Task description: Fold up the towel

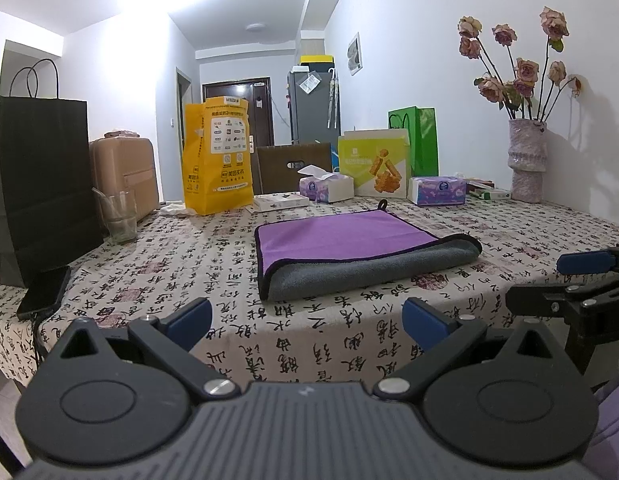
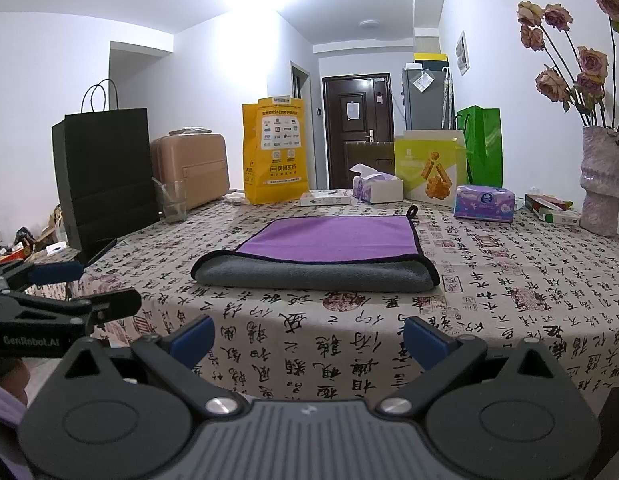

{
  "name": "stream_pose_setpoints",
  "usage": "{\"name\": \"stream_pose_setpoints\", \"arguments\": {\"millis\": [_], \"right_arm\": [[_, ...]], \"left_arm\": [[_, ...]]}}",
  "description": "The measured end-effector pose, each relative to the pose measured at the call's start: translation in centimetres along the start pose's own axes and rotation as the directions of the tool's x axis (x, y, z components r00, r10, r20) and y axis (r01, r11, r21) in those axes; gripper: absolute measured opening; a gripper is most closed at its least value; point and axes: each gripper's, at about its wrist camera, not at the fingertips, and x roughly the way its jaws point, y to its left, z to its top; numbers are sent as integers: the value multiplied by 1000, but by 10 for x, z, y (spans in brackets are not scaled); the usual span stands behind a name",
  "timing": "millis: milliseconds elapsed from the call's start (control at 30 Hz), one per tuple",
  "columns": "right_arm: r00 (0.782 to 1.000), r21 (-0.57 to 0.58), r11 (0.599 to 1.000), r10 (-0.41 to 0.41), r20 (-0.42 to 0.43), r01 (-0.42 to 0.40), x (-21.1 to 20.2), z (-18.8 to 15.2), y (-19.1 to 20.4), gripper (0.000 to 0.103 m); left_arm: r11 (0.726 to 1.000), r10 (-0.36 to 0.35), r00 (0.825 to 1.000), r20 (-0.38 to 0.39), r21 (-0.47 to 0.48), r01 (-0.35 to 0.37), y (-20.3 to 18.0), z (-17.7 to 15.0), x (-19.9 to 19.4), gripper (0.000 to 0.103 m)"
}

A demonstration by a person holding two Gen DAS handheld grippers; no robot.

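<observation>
From my seat both sets of tongs hang back at the near edge of the surface (image 1: 157,264), which wears a cream cloth printed with black calligraphy. My left tongs (image 1: 305,314) stand wide with nothing between the blue pads, and my right tongs (image 2: 307,332) are spread just as wide and just as empty. Ahead of both, lying flat mid-surface, is the purple-and-grey microfibre towel (image 1: 349,248), already doubled over, its rounded grey fold towards me and a small black hanging loop at the far corner.

If another fold is wanted, I judge the risk to be in the pick-up. Pinching only the top purple layer would peel the fold open, and biting too deep could snag the patterned cloth and drag it, along with everything standing on it.

On the far left a tall black paper bag (image 1: 41,168) stands with its contents hidden. Beside it a clear drinking glass (image 1: 119,216) holds what looks like a straw or stirrer. The yellow printed bag (image 1: 217,160) shows nothing of its inside. An opened tissue box (image 1: 327,186) has a sheet pulled up, with a sealed purple tissue pack (image 1: 439,191) further right. A textured pale vase (image 1: 527,160) holds dried pink roses.
</observation>
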Motion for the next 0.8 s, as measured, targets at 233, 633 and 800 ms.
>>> {"name": "stream_pose_setpoints", "arguments": {"millis": [233,633,800], "right_arm": [[1000,1,1000,0,0,0,0,0,0,101],[1000,3,1000,-1,-1,1,1,0,-1,101],[1000,1,1000,4,-3,-4,1,0,-1,101]], "left_arm": [[1000,0,1000,0,1,0,0,0,0,103],[1000,-1,1000,-2,3,1,0,0,0,103],[1000,-1,1000,-3,3,1,0,1,1,103]]}}
